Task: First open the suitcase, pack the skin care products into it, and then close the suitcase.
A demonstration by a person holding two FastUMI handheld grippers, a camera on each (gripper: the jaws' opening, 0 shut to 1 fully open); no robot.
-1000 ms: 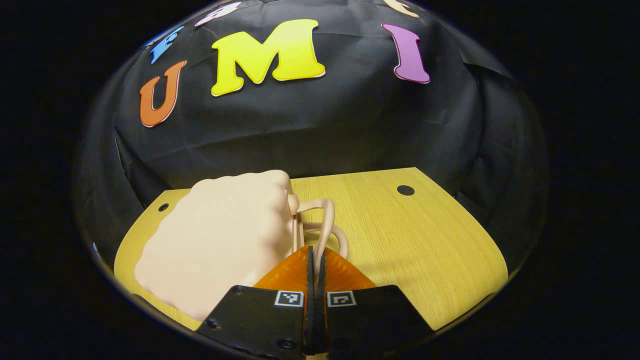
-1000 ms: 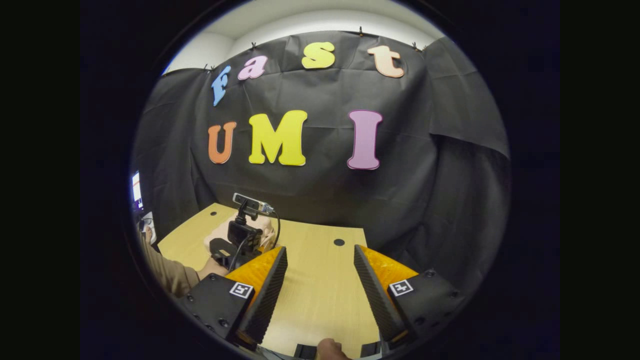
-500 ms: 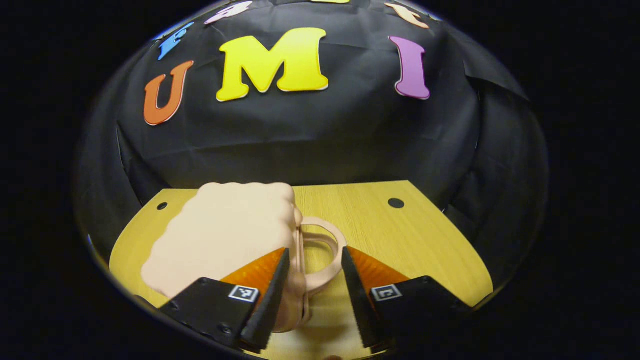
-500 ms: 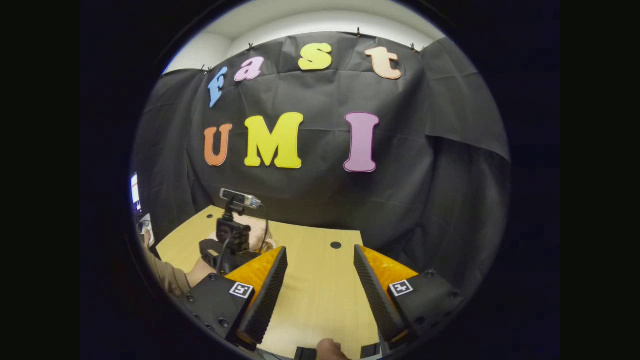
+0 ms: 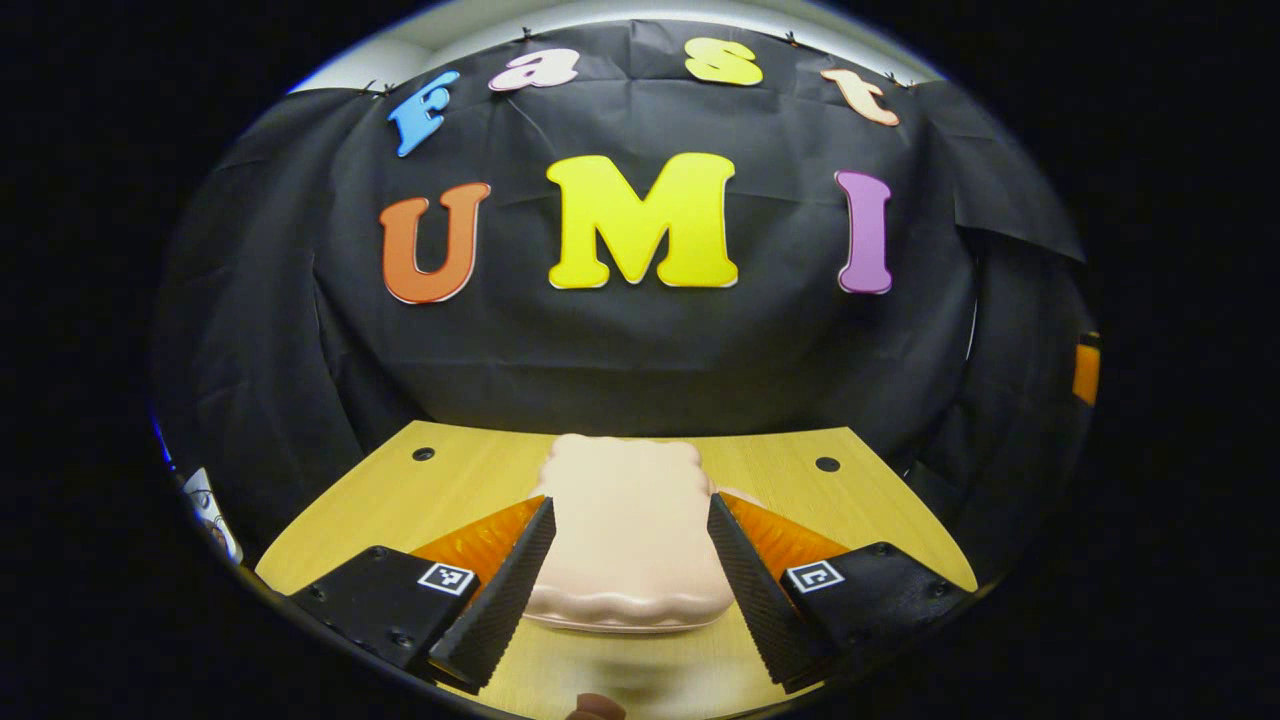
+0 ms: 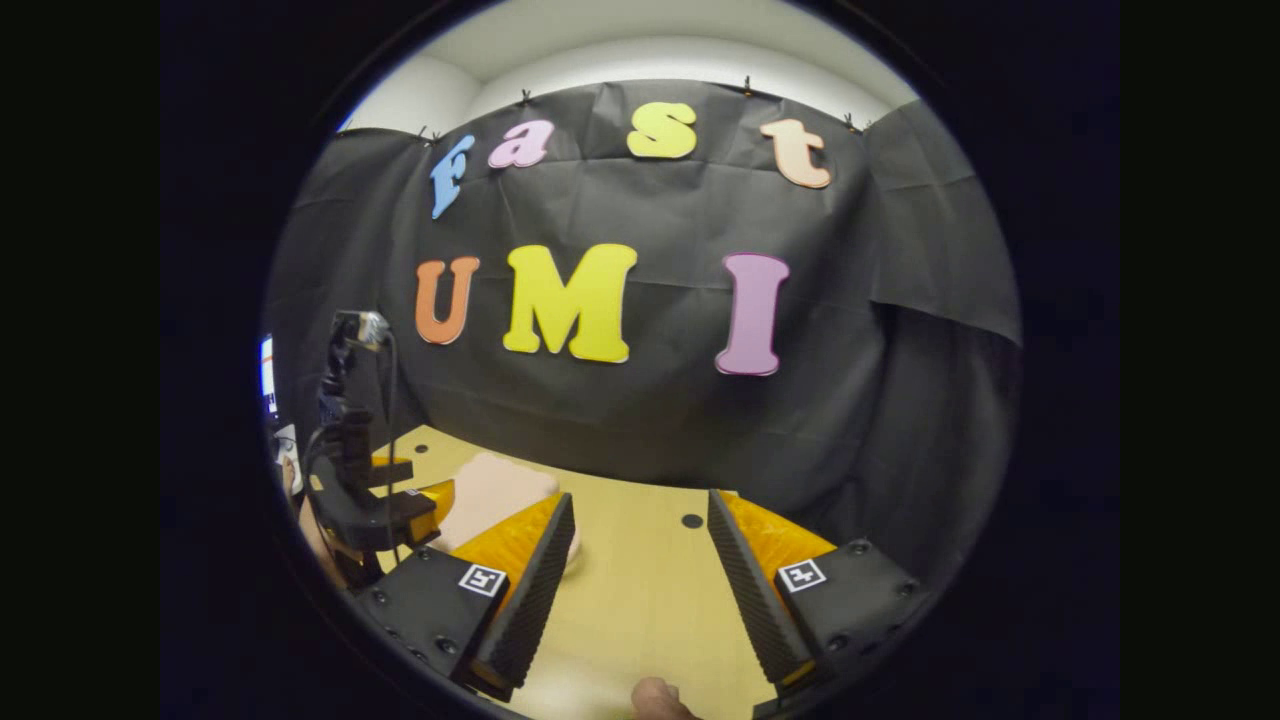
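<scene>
Pink suitcase (image 5: 625, 530) flat on table (image 5: 860, 520), lid shut, between spread left gripper (image 5: 625, 580) fingers, untouched. Right gripper (image 6: 635, 590) spread, empty. Likely done: withdraw straight, avoid nudging case.

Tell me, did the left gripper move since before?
Yes. The left gripper let go of the suitcase handle and rose, judged against the table.

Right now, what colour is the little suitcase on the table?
The suitcase is a plain pale peach-pink; it shows best in the left gripper view.
</scene>
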